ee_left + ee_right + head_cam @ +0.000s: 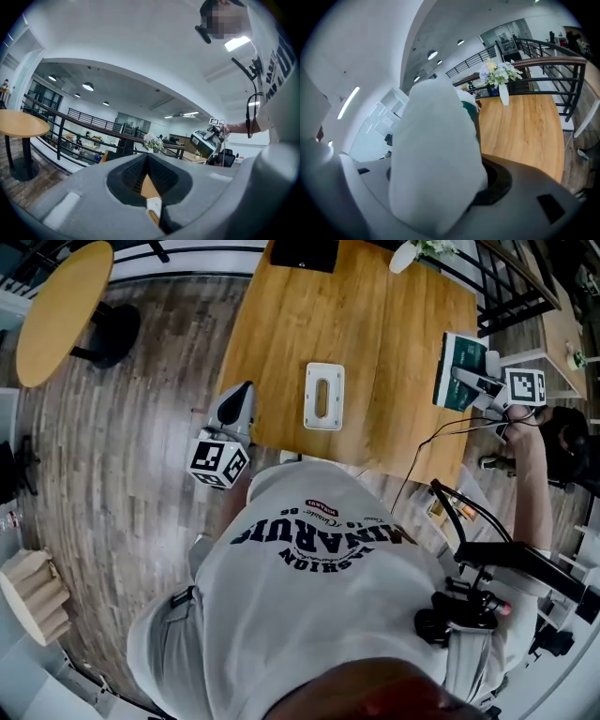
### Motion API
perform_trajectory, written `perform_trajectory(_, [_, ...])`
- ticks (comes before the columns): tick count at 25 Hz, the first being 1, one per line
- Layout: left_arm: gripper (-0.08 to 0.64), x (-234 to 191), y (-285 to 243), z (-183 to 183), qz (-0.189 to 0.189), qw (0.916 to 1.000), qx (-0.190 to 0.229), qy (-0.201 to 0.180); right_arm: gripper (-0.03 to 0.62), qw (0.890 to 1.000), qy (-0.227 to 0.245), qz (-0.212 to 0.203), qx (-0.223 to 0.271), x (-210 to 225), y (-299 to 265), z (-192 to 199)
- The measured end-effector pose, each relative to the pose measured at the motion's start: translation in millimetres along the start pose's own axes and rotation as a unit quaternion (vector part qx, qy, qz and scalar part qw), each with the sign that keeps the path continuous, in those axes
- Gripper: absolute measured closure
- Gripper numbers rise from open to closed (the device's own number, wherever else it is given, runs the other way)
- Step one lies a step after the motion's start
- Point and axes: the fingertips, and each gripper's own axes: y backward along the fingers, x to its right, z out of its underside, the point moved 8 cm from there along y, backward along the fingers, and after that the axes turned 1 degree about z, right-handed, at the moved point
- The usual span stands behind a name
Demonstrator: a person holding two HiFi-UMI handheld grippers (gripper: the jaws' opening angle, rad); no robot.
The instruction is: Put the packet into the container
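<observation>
A green and white packet hangs over the right edge of the wooden table, with my right gripper shut on it. In the right gripper view the packet is a big pale shape that hides the jaws. The white container, with a slot in its top, lies flat near the table's middle. My left gripper hovers at the table's left front corner, jaws together and nothing held. Through the narrow gap in its jaws a bit of the container shows. Far off, the packet is also in the left gripper view.
A white vase of flowers and a dark object stand at the table's far edge. A black railing runs at the far right. A round yellow table stands at left over the wood floor. Cables trail from the person's right arm.
</observation>
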Motion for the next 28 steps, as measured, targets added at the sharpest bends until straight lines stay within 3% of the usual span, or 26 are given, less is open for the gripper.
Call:
perform_trajectory(5, [0.563,5,-8,-1,0.019,0.9998,0.001,-0.004,0.308,0.999,0.022,-0.025,0.019,-26,23,5])
perform_trajectory(10, [0.563,10,-13,4,0.026,0.9996,-0.001,0.001,0.308,0.998,-0.030,0.058,0.004,-11,39,25])
perform_trajectory(14, [0.563,12,-11,7,0.024,0.9997,-0.002,0.004,0.308,1.000,0.006,-0.016,0.006,-21,22,24])
perform_trajectory(18, [0.563,13,-7,11,0.016,0.9998,0.004,0.005,0.308,0.999,0.003,-0.040,0.003,-31,2,28])
perform_trajectory(21, [0.563,12,-1,12,0.009,0.9999,0.007,0.008,0.308,1.000,-0.015,-0.016,-0.012,-41,-13,31])
perform_trajectory(22, [0.563,9,0,12,0.007,0.9999,0.008,0.009,0.308,0.999,-0.014,-0.029,-0.013,-49,-22,30])
perform_trajectory(25, [0.563,-3,11,17,-0.002,0.9998,0.008,0.015,0.308,0.988,0.004,-0.153,-0.004,-92,-71,22])
perform_trajectory(26, [0.564,-6,18,21,-0.006,0.9998,0.005,0.019,0.308,0.986,0.002,-0.165,-0.008,-103,-87,24])
perform_trajectory(28, [0.563,-9,34,29,-0.015,0.9996,0.000,0.024,0.308,0.994,-0.014,-0.106,-0.031,-112,-109,32])
